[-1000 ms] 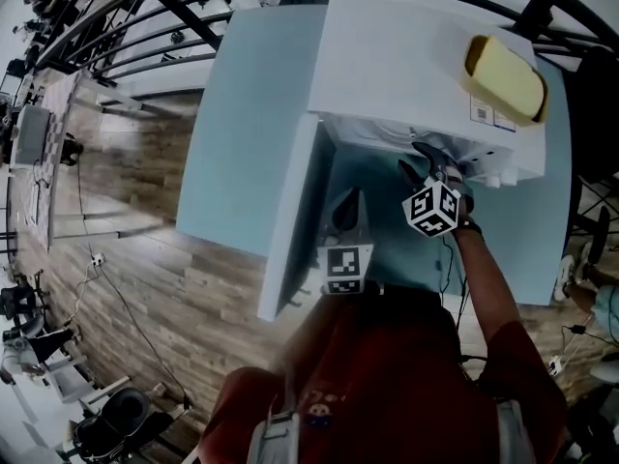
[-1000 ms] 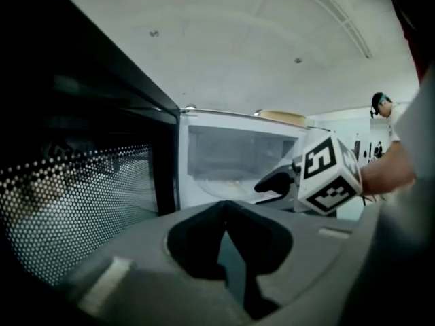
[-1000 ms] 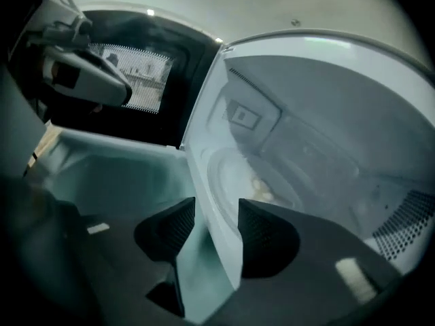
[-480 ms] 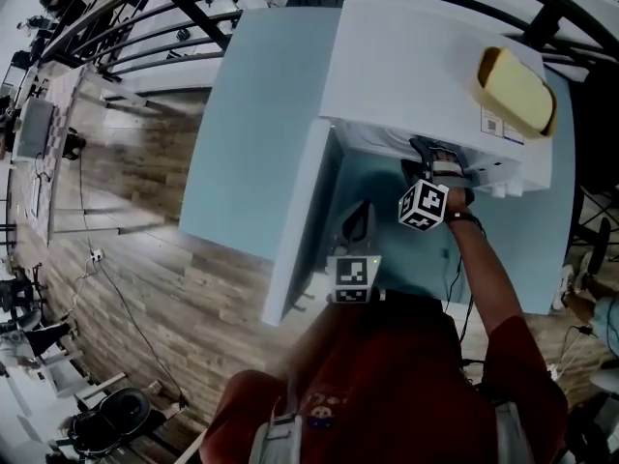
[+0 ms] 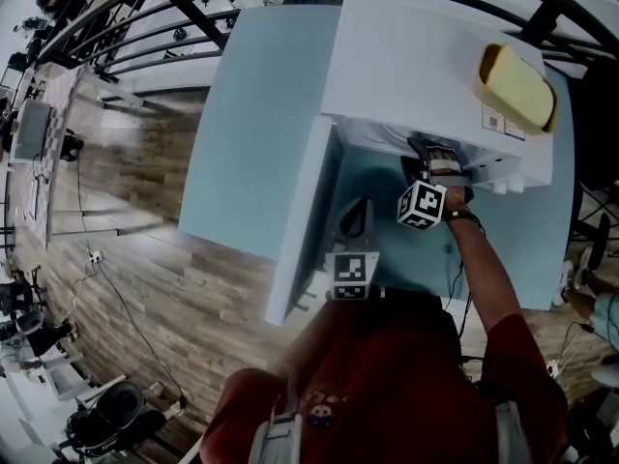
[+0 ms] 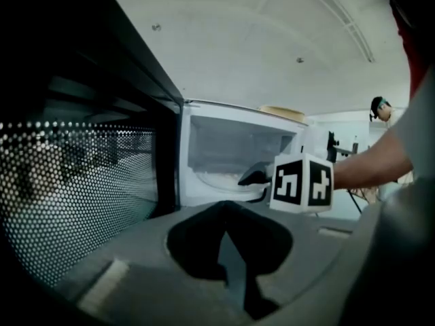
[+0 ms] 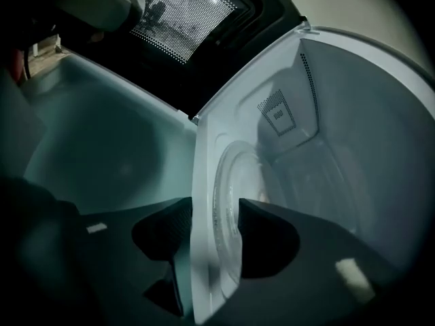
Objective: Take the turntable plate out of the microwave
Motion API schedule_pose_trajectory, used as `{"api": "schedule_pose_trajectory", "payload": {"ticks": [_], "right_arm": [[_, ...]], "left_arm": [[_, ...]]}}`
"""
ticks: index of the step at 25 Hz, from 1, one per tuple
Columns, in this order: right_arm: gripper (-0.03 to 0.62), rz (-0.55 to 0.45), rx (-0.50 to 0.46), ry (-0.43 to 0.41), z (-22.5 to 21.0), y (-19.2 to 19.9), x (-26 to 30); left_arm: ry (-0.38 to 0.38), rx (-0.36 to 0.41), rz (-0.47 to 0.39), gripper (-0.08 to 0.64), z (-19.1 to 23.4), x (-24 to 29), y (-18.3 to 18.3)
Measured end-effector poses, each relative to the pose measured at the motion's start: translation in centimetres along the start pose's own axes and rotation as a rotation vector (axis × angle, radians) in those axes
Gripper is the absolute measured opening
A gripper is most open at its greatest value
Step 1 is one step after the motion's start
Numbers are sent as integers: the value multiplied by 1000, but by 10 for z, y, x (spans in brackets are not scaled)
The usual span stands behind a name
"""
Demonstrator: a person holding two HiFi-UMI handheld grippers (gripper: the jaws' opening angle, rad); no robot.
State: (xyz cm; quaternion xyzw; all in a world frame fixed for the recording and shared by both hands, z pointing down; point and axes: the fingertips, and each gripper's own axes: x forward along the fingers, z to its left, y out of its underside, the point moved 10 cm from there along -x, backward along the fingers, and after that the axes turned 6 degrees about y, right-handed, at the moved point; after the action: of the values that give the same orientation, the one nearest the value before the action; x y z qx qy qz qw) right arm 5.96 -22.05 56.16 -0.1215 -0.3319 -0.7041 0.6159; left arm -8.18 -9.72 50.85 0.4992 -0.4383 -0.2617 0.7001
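From the head view, the white microwave (image 5: 416,56) stands on the light-blue worktop (image 5: 261,114) with its door (image 5: 298,220) swung open. The right gripper (image 5: 418,160) reaches into the cavity's mouth. The left gripper (image 5: 356,218) hangs beside the door's inner face. A yellow block (image 5: 517,85) lies on the microwave's top.

In the left gripper view, the jaws are closed together on nothing and point at the open cavity. The turntable plate (image 6: 219,177) lies on the cavity floor.

In the right gripper view, the jaws stand wide and have just been opening. The microwave's front sill and the plate's near rim lie between them, with no pad visibly pressing.
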Motion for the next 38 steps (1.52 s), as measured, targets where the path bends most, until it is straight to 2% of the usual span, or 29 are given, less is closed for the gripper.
{"api": "schedule_pose_trajectory", "payload": {"ticks": [4, 9, 19, 26, 34, 38], "right_arm": [[162, -4, 4, 25, 3, -1, -7], [57, -35, 15, 20, 6, -8, -19], [37, -25, -15, 47, 17, -10, -38], [37, -32, -68, 23, 33, -11, -68], [38, -25, -77, 55, 52, -2, -82], [48, -37, -31, 80, 53, -2, -84]], "left_arm": [[8, 0, 4, -2, 0, -1, 2], [16, -1, 2, -2, 1, -1, 3], [20, -8, -4, -2, -1, -10, 4], [28, -32, -5, -2, -2, -19, 7], [50, -26, -2, -2, -8, -20, 9], [64, -33, 4, -2, -10, -19, 9]]}}
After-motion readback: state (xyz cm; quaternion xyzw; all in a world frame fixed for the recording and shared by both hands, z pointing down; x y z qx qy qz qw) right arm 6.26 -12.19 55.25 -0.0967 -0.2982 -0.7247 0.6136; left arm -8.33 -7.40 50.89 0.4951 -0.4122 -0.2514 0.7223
